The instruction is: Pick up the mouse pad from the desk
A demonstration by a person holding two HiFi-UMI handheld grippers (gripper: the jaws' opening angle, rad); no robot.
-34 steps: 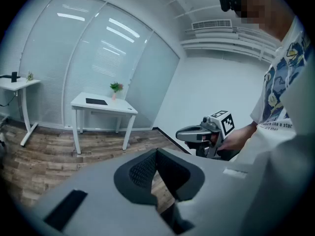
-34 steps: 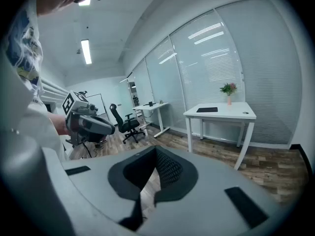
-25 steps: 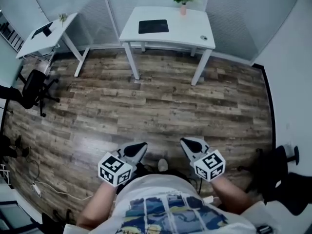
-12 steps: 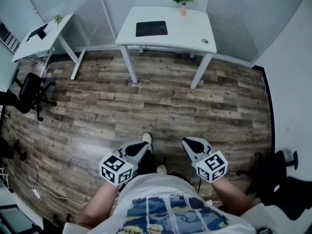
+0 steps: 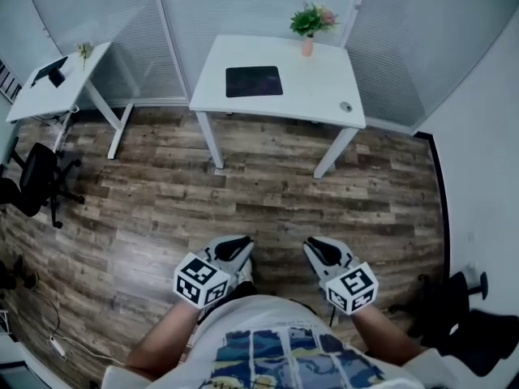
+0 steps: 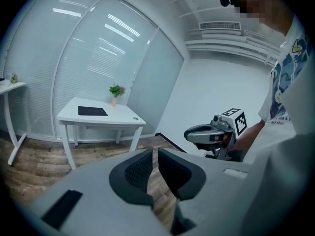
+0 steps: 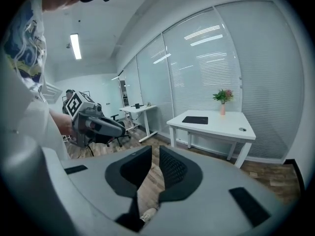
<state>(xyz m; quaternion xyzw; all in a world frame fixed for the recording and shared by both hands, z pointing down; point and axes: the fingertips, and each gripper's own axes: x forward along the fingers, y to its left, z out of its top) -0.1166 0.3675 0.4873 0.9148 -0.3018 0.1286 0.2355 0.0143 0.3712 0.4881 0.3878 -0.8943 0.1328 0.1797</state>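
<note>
Closer than a second ago, the mouse pad (image 5: 254, 81) now sits lower in the head view. It lies flat on the white table (image 5: 324, 96) at upper centre, left of a potted plant (image 5: 309, 24). Both grippers hang at the bottom of the frame, well apart from it. The left gripper (image 5: 235, 250) is just opening, with nothing between its jaws. The right gripper (image 5: 318, 251) is all but closed and empty. My worry is that the pad lies flush, so the jaws could skid over its edge or shove it toward the plant.
</note>
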